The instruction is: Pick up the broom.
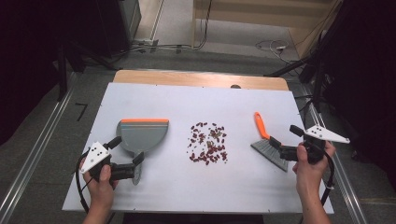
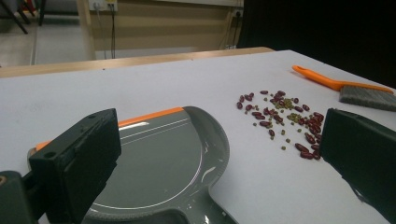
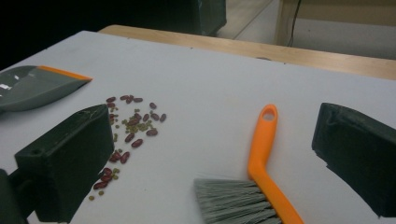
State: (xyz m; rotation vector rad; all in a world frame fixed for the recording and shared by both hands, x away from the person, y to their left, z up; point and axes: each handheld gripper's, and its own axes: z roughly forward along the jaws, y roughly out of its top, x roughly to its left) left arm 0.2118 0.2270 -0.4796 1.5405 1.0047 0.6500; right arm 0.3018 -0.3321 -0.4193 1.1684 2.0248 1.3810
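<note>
White tabletop (image 1: pixel 154 186) holds scattered beans (image 1: pixel 208 143); both hand-held grippers gape, left (image 1: pixel 125 156) over dustpan (image 1: pixel 142 134), right (image 1: pixel 283 137) over brush (image 3: pixel 254 186).

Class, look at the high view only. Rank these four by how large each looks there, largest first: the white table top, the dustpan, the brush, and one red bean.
1. White table top
2. Dustpan
3. Brush, somewhat smaller than the dustpan
4. One red bean, by far the smallest
</note>
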